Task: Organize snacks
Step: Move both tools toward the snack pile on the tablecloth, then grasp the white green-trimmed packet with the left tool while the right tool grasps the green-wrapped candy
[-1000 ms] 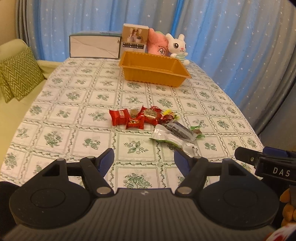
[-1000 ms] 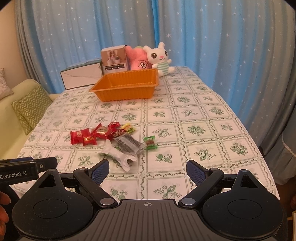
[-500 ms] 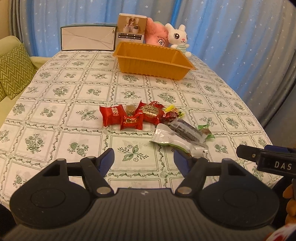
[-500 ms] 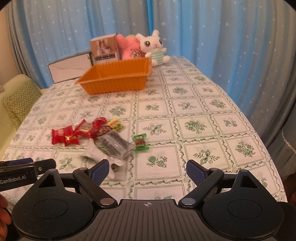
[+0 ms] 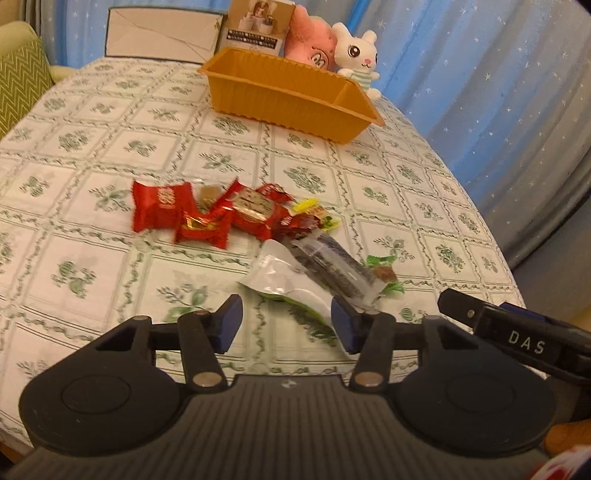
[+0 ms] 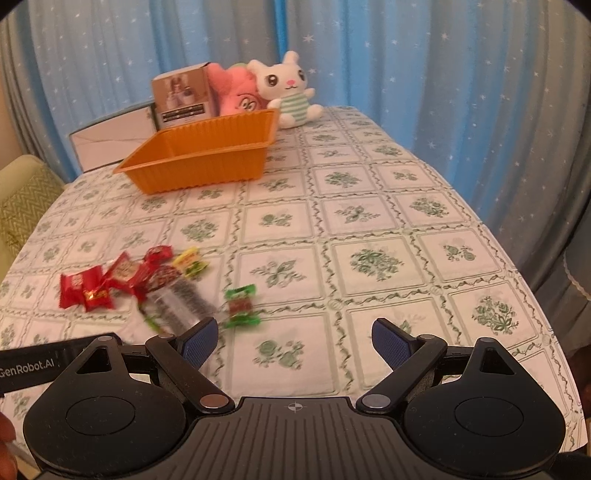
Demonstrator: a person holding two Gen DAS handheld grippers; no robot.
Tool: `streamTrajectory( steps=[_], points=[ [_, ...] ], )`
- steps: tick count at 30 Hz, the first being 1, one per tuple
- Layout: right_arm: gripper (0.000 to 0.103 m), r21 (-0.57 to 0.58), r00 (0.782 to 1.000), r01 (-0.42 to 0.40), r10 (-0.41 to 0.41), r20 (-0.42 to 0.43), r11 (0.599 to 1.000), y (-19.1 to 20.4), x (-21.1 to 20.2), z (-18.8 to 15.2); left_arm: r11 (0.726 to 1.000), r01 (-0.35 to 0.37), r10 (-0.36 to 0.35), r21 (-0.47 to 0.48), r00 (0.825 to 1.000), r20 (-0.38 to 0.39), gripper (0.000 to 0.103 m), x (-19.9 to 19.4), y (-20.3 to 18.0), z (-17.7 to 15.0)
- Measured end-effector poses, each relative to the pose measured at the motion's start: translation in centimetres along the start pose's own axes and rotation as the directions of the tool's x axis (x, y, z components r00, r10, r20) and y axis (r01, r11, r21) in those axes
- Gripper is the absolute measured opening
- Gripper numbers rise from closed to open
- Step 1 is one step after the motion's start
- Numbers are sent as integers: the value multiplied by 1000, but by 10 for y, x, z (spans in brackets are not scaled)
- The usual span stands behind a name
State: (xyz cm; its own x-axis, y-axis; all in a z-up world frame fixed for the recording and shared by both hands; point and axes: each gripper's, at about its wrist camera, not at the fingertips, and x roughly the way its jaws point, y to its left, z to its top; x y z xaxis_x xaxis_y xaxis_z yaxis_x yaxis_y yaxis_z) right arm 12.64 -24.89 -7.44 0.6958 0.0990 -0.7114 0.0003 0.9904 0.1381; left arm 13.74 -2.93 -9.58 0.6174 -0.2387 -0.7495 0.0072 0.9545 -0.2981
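I see the table [image 5: 92, 122] under a white cloth with green flower squares, and blue starred curtains [image 6: 443, 66] hang behind it. At the far end stands the orange tray [image 5: 280, 99], with nothing visible inside from my two views. Behind the tray I see a long white box [image 5: 159, 35], a small brown carton [image 5: 255, 26], a pink plush [image 5: 310, 40] and a white bunny plush [image 5: 356, 51].

The snacks lie loose on the cloth well short of the tray. On the left of the heap I see the red packets [image 5: 184, 218], overlapping each other. Just right of them lie a clear packet with dark filling [image 5: 332, 266] and a white pouch [image 5: 284, 280] beneath it. A small green-wrapped candy [image 6: 242, 306] lies just beside them.

My left gripper [image 5: 286, 326] hangs over the near end of the white pouch. Its jaws have just been closing, the pouch lies between the blue pads, yet I see a gap on both sides, so nothing is gripped. My right gripper [image 6: 293, 341] has its jaws spread wide over bare cloth, the green candy near its left finger
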Motion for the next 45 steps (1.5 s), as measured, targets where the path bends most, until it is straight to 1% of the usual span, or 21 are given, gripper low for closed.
streamTrajectory(
  steps=[3, 10, 15, 17, 18, 20, 22, 25, 27, 29, 33, 35, 36, 38, 40, 41, 42, 45],
  points=[
    [90, 12, 1000, 15, -15, -3, 1000, -7, 4, 1, 1000, 19, -19, -19, 1000, -20, 47, 10, -7, 0],
    [90, 38, 1000, 24, -24, -11, 999, -18, 9, -1, 995, 8, -13, -104, 999, -40, 47, 30, -10, 7],
    [90, 46, 1000, 18, -18, -15, 999, -19, 13, -2, 990, -36, 33, -134, 999, -30, 47, 41, -9, 11],
    [90, 44, 1000, 14, -14, -15, 999, -19, 14, -1, 990, -59, 55, -129, 998, -32, 42, 45, -8, 12],
    [90, 41, 1000, 14, -13, -14, 999, -18, 15, -1, 991, -64, 60, -120, 998, -29, 39, 45, -7, 13],
    [90, 31, 1000, 12, -11, -13, 999, -17, 16, -1, 994, -59, 56, -90, 998, -36, 38, 45, -5, 13],
    [90, 23, 1000, 10, -10, -13, 1000, -15, 18, 0, 997, -57, 54, -50, 997, -50, 34, 42, -3, 14],
    [90, 8, 1000, -2, 2, -9, 1000, -12, 21, 0, 996, -66, 69, 53, 996, -61, 31, 34, 1, 14],
    [90, -9, 1000, -13, 13, -6, 1000, -8, 23, 1, 984, -107, 117, 142, 991, -62, 31, 29, 2, 12],
    [90, -23, 1000, -26, 26, -5, 999, -3, 25, 1, 971, -136, 150, 196, 987, -56, 31, 26, 4, 9],
    [90, -53, 999, -49, 48, -2, 997, 7, 30, 1, 958, -171, 185, 231, 982, -40, 30, 31, 6, 0],
    [90, -79, 999, -47, 48, 2, 996, 12, 33, 2, 948, -191, 201, 255, 979, -13, 28, 31, 4, -4],
    [90, -90, 999, -45, 46, 4, 995, 14, 34, 2, 941, -200, 208, 274, 978, 0, 25, 31, 2, -6],
    [90, -103, 999, -52, 53, 6, 993, 16, 37, 2, 930, -214, 219, 300, 976, 19, 25, 31, -1, -7],
    [77, -113, 998, -58, 58, 3, 992, 17, 41, 3, 926, -219, 220, 306, 975, 29, 24, 31, 0, -7],
    [63, -120, 998, -66, 65, -8, 991, 18, 44, 4, 930, -215, 216, 299, 976, 29, 24, 31, 2, -6],
    [59, -123, 998, -68, 66, -20, 990, 19, 48, 4, 933, -208, 209, 293, 977, 29, 24, 30, 3, -6],
    [57, -133, 997, -74, 71, -27, 988, 22, 56, 5, 935, -202, 201, 292, 979, 32, 24, 30, 6, -5]
  ],
)
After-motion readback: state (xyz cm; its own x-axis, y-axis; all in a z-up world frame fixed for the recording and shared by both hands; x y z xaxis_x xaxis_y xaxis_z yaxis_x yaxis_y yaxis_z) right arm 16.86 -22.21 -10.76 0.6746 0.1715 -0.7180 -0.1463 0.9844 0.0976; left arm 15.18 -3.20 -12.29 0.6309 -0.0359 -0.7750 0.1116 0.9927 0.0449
